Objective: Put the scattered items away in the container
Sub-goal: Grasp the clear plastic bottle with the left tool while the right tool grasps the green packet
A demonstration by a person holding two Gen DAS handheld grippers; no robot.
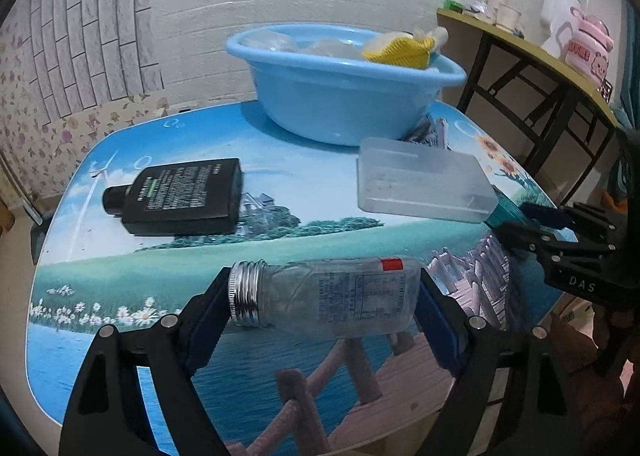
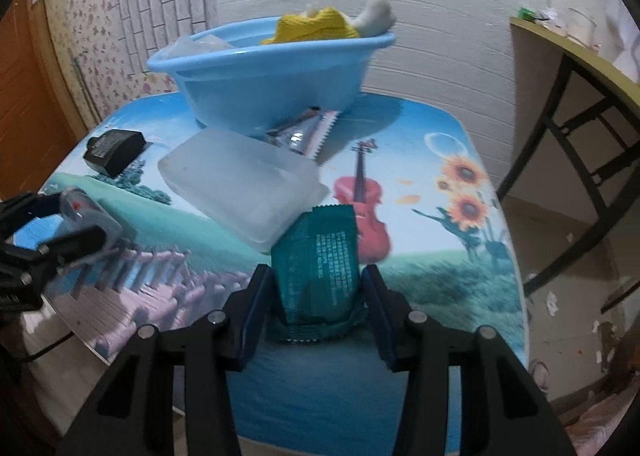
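The right tongs [image 2: 316, 296] sit near the front edge of the picture-printed tabletop [image 2: 440, 264], their blue pads closed against the sides of a green sachet [image 2: 316, 268] that stands upright between them. Just beyond it lies a frosted plastic box [image 2: 240, 184]. Farther back sits a blue basin [image 2: 264, 72] holding a yellow knitted toy [image 2: 316, 26]. A black bottle [image 2: 114, 150] lies far left. At the left edge the left tongs [image 2: 60, 224] hold a clear bottle [image 2: 86, 212].
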